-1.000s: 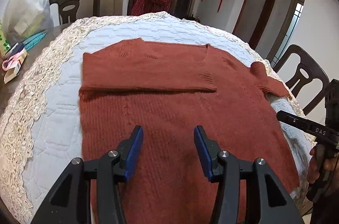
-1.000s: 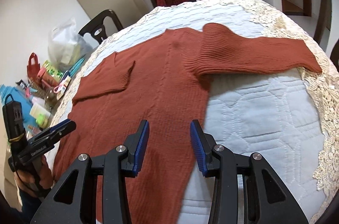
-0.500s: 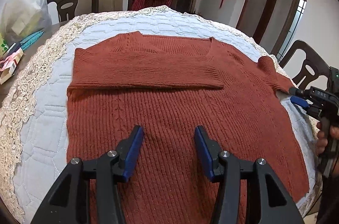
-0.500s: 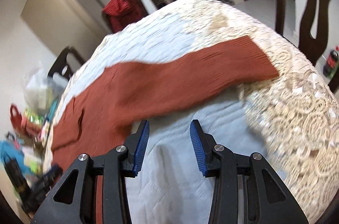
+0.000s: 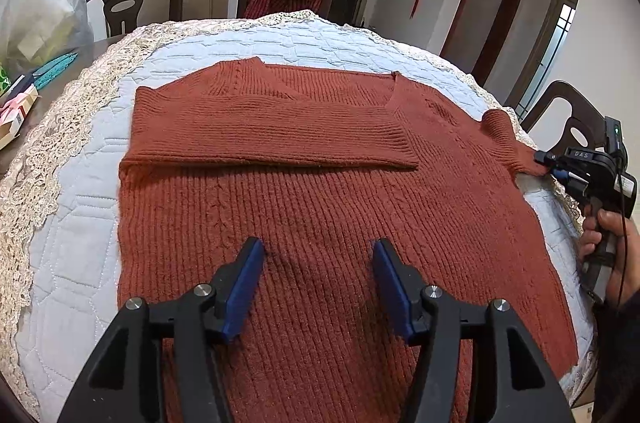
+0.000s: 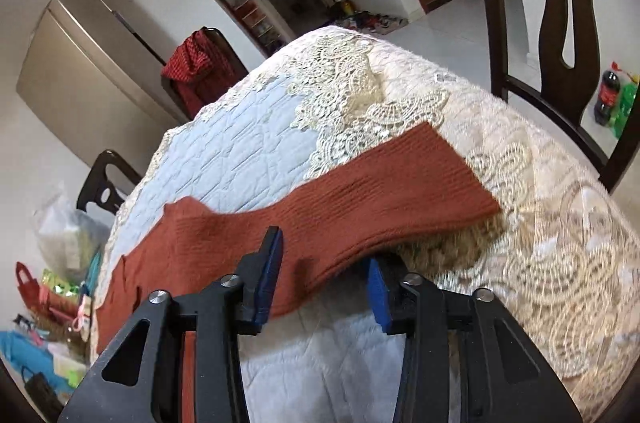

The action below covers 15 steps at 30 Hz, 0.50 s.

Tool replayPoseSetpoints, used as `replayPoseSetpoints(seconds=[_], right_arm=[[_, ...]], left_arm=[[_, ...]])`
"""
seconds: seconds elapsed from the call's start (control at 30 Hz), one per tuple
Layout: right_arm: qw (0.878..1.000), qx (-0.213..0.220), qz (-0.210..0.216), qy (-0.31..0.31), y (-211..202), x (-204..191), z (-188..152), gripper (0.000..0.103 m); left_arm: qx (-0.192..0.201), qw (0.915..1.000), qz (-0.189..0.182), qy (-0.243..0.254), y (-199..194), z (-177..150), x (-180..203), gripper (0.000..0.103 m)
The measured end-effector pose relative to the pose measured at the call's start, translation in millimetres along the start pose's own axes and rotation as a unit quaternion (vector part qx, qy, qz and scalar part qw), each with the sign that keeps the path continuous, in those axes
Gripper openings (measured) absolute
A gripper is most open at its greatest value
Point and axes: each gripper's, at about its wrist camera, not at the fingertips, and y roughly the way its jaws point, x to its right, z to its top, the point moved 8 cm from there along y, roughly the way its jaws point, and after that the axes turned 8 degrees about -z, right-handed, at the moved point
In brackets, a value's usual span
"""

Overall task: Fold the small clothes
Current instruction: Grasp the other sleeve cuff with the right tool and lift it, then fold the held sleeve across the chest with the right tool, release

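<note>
Seemingly, jaws straddle sweater [image 6: 360, 199] sleeve.

— Where's the sweater [image 5: 328, 207]?
— Flat on the desk [image 5: 80, 231], one sleeve [image 5: 264, 131] folded across its chest, the other sleeve [image 6: 384, 191] stretched out over the desk's right edge.
— And around it?
— Chairs [image 5: 136, 3] behind the desk, bags [image 5: 36, 19] at its left.

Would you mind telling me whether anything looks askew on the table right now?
The sweater is lopsided: one sleeve lies folded across the chest, while the other sleeve still stretches over the lace edge, between the open right gripper fingers.
</note>
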Motion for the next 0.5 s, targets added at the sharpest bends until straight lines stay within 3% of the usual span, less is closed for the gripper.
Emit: replayPoseSetpoints(seconds=[0.03, 0.13, 0.27, 0.4, 0.5], right_arm=[[1.000, 0.002, 0.001, -0.005, -0.9, -2.7, 2.6, 0.006], [0.999, 0.017, 0.017, -0.031, -13.0, -21.8, 11.5, 0.006], [0.993, 0.034, 0.060, -0.092, -36.1, -77.5, 15.2, 0.006], [0.980, 0.040, 0.115, -0.157, -55.8, -141.3, -2.1, 0.006], [0.967, 0.021, 0.155, -0.203, -54.7, -188.8, -26.7, 0.006]], left_arm=[[0.001, 1.0000, -0.001, -0.001, -0.1, -0.1, -0.2, 0.060], [0.002, 1.0000, -0.004, -0.004, -0.5, 0.0, -1.0, 0.060], [0.003, 0.9999, -0.011, -0.008, -0.6, 0.5, -1.5, 0.061], [0.005, 0.9998, -0.016, -0.012, -1.0, 1.5, -2.8, 0.061], [0.005, 0.9997, -0.017, -0.013, -1.0, 1.6, -2.1, 0.061]])
